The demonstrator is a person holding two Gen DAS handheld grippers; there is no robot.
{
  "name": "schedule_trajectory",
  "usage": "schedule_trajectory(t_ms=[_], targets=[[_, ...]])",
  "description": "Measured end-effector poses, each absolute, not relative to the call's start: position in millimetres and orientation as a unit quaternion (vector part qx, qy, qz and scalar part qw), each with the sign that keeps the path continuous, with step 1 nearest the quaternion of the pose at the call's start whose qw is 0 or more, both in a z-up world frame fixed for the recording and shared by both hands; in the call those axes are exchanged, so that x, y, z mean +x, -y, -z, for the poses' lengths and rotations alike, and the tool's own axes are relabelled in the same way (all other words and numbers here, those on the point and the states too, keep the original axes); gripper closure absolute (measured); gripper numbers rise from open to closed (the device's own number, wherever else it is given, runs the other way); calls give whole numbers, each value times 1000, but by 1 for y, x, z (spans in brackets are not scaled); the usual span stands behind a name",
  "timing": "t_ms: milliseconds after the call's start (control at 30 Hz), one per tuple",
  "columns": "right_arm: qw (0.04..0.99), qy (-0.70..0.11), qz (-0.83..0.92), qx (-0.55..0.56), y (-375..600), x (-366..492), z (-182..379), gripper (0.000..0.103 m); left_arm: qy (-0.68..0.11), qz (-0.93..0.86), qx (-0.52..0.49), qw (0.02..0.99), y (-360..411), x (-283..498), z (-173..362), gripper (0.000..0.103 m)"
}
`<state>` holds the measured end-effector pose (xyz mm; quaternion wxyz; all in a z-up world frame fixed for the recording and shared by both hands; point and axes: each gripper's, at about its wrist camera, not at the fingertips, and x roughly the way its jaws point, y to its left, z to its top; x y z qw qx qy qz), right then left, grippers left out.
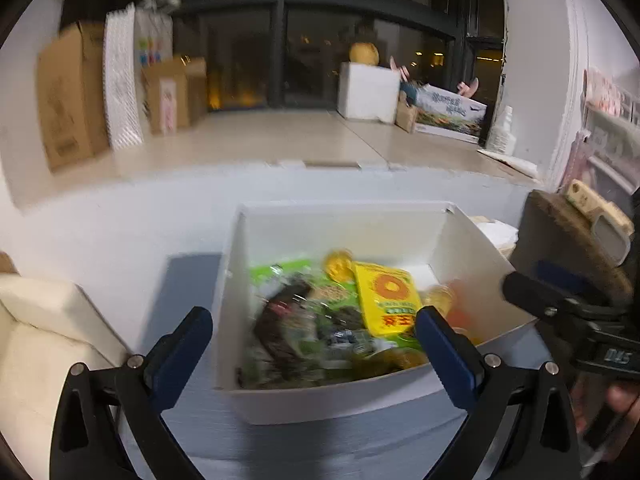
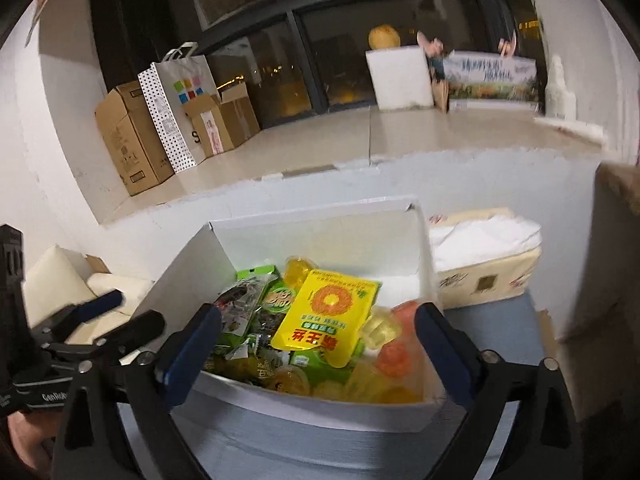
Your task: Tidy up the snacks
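Presently, the largest item is the grey table, on which the white box stands open-topped, roughly central and directly ahead of both cameras. A tissue pack lies just beside the box's right wall.

Inside the box the snacks sit in a loose heap. Uppermost is the yellow packet, lying flat and slightly tilted; its long axis runs from the near side toward the far wall, its printed text reads upside down from the right wrist view, and one corner points toward the near right. Green packets lie to its left, partly under it; a dark packet is blurred. Small yellow and orange jelly cups crowd the right corner.

The left gripper and right gripper both hover over the near rim, jaws spread wide and holding nothing.

Judgement: the step in hand appears to be picking one snack. The yellow packet is the sensible candidate; approach from above, close across its short axis, and avoid catching the box wall.
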<state>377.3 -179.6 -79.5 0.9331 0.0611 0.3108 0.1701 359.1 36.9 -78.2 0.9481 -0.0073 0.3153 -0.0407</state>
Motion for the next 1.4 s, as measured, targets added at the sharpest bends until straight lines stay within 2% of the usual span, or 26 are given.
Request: schedule_trajectory(t_ms=[333,500,733,1000,1400], targets=[[959,-239,-150,20,186,273,38,0,-237,-10,11,971,-28,258,38,0],[948,-263,-170,60,204,225,36,0,-274,28,-24,961,-21,208,35,0],[946,-265,-181,48,206,159,36,0,-289,28,-31,956,-10,137,36,0],[949,-259,-175,43,206,136,31,0,-289,20,-33,957,-11,111,32,0],[948,-264,-173,38,208,132,32,0,-298,28,-36,953,-12,112,35,0]])
